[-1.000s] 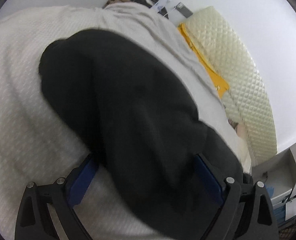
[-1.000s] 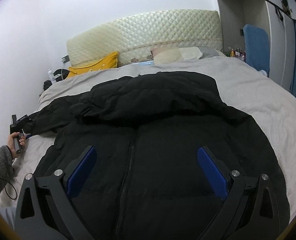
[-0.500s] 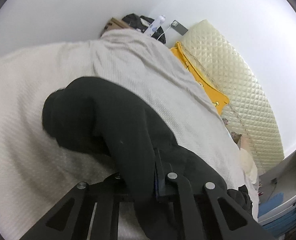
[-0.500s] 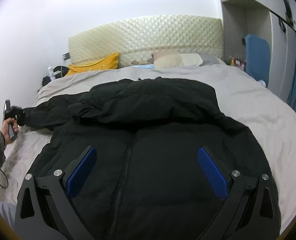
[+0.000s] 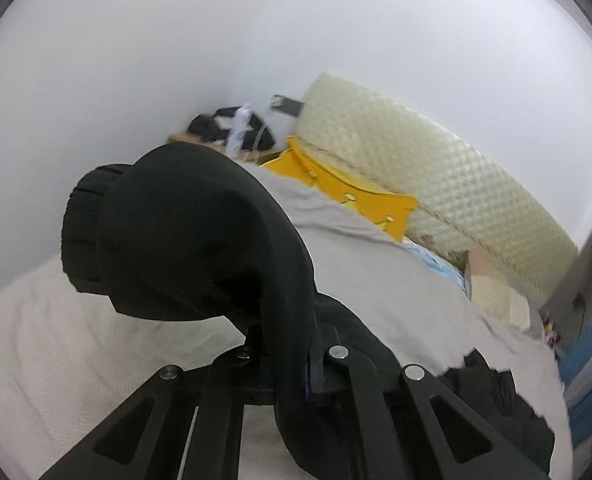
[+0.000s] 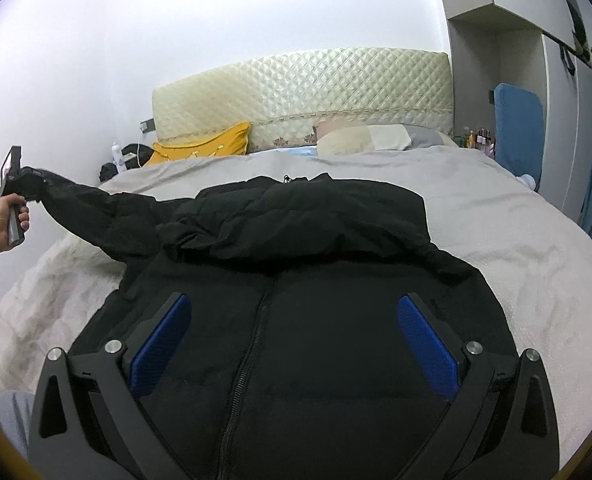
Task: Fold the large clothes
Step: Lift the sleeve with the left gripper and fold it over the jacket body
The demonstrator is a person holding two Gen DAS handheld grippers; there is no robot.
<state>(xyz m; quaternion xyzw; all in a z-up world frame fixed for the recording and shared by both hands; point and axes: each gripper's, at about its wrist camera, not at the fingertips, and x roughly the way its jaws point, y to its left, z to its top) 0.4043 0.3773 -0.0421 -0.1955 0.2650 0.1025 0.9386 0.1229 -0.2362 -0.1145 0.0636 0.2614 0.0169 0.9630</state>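
Note:
A black puffer jacket [image 6: 316,280] lies front up on the bed [image 6: 516,240], zipper toward me, hood folded over the chest. My left gripper [image 5: 284,344] is shut on the jacket's left sleeve [image 5: 192,240] and holds it lifted off the bed; the ribbed cuff [image 5: 84,232] hangs past the fingers. In the right wrist view the left gripper [image 6: 14,196] is at the far left with the sleeve [image 6: 108,216] stretched out. My right gripper [image 6: 292,340] is open and empty above the jacket's lower front.
A quilted cream headboard [image 6: 304,92] stands at the back, with a yellow pillow [image 6: 204,148] and a pale pillow [image 6: 364,138]. A white wall is to the left. A blue panel [image 6: 518,128] and wardrobe are on the right. Clutter [image 5: 236,128] sits by the bed corner.
My left gripper closed on the sleeve and lifted it up and outward off the bed. The right gripper stayed open over the jacket, nearly still.

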